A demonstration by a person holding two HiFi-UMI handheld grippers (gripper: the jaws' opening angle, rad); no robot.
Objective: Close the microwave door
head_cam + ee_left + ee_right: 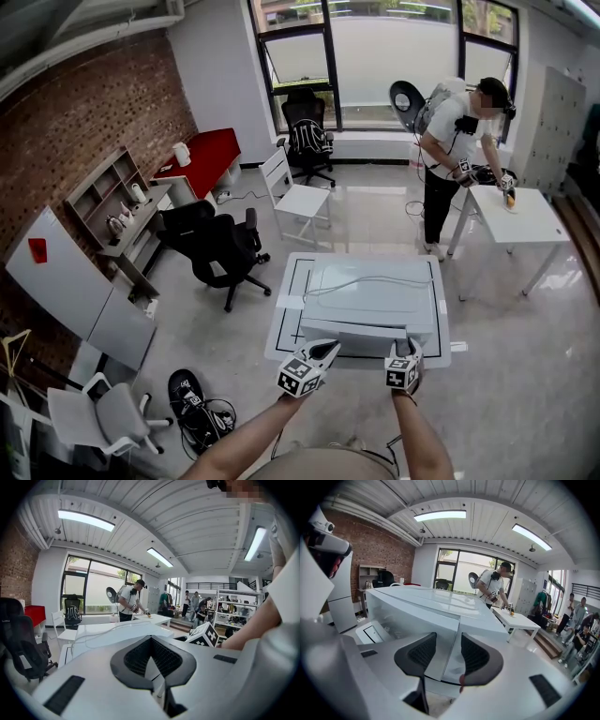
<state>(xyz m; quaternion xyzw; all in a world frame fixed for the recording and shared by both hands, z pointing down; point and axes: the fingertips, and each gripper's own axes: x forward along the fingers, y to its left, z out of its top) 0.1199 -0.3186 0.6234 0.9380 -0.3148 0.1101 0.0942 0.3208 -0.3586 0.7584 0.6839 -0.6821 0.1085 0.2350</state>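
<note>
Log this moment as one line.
scene: microwave on table | left gripper: shut, empty, near its front | right gripper: open, empty, facing its front | door: shut or ajar, cannot tell

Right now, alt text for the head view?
From above: a white microwave on a white table, the left hand-held gripper and right hand-held gripper at its near front edge. Behind, a person in a white shirt bends over another table.
</note>
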